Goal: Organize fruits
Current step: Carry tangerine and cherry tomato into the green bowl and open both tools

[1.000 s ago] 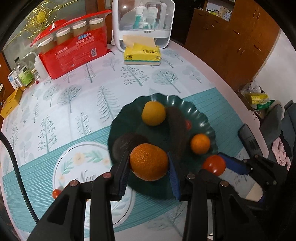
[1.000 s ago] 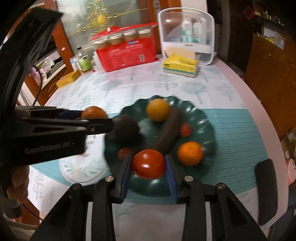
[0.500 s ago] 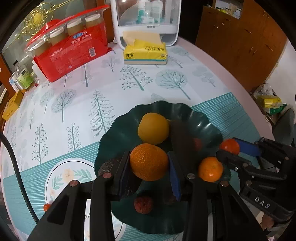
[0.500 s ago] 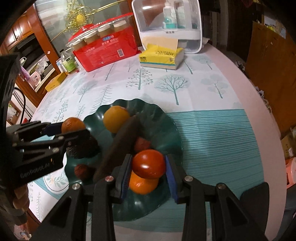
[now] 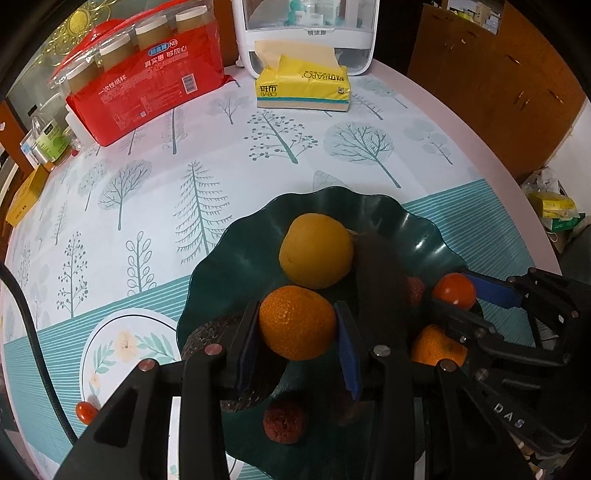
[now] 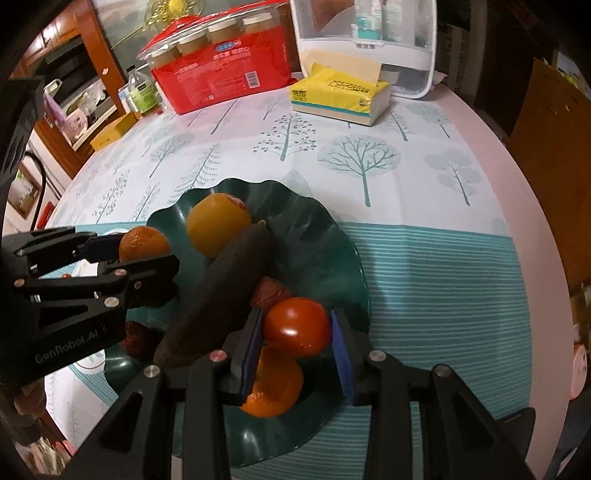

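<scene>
The left gripper (image 5: pixel 297 332) has its jaws pinching a round, dimpled orange mandarin (image 5: pixel 297 322) by its sides, held above the near-left part of a dark green plate with a wavy rim (image 5: pixel 236 254). The right gripper (image 6: pixel 297 330) has its jaws pinching a glossy red tomato (image 6: pixel 297 325), held over the near-right part of the same plate, directly above a second orange mandarin (image 6: pixel 275 387) that lies in the plate.

In the plate, a smooth yellow-orange round fruit (image 5: pixel 316 251) sits toward the far side, touching a long dark brown fruit (image 6: pixel 218 295) that runs diagonally through the middle. A rough dark avocado (image 5: pixel 229 365) lies at the plate's left edge, partly behind the left gripper's finger. A bumpy dark red lychee (image 5: pixel 284 421) rests at the near edge in the left wrist view, and another reddish lychee (image 6: pixel 269 293) sits beside the long dark fruit, just behind the tomato.

A small red cherry tomato (image 5: pixel 85 411) lies outside the plate on the bench (image 5: pixel 155 177), which carries a tree-print cloth. At the far side stand a yellow tissue pack (image 5: pixel 303 88), a red package of paper cups (image 5: pixel 147 88) and a white plastic cabinet (image 5: pixel 306 33)
</scene>
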Tool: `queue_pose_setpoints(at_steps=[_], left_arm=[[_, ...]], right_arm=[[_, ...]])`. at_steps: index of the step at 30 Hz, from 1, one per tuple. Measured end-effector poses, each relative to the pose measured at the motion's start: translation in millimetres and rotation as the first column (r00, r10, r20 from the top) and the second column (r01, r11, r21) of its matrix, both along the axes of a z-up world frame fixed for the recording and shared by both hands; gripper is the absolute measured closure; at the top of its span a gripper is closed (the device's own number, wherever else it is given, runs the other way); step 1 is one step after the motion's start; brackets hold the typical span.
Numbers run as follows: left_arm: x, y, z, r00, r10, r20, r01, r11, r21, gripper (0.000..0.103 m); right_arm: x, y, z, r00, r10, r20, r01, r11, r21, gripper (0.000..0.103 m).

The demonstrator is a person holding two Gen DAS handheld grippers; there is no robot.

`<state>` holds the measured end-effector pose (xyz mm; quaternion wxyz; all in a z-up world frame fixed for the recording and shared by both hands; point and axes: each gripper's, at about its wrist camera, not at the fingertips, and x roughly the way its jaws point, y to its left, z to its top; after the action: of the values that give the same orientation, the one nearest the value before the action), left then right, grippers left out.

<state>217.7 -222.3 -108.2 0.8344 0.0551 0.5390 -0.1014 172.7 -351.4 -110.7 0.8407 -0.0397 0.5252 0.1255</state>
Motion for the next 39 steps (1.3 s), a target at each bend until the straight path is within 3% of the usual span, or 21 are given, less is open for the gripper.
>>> queue_pose_setpoints(at_steps=[8,13,21,26,39], left_arm=[[-1,1,1,1.000,0.005,-0.012,-0.005,1.000,-0.016,0.064],[-4,1,6,1.000,0.003,0.015,-0.003,1.000,0.002,0.045],[-9,6,17,0.999,0.019,0.027,-0.018,1.000,-0.011,0.041],[-18,10,28,0.998,0.030,0.050,-0.029,0.999,-0.023,0.027],[-47,25,53,0.996,0.051,0.074,-0.049,0.998,-0.037,0.024]], right_arm=[[0,6,-3,1.000,0.025,-0.010,-0.025,1.000,-0.014,0.062],[-2,9,2,1.000,0.027,0.005,-0.027,1.000,-0.013,0.057],[-7,15,12,0.999,0.032,0.031,-0.031,0.999,-0.014,0.056],[-10,17,21,0.998,0.033,0.048,-0.032,0.999,-0.005,0.056],[-30,26,46,0.995,0.026,0.092,-0.026,1.000,0.001,0.056]])
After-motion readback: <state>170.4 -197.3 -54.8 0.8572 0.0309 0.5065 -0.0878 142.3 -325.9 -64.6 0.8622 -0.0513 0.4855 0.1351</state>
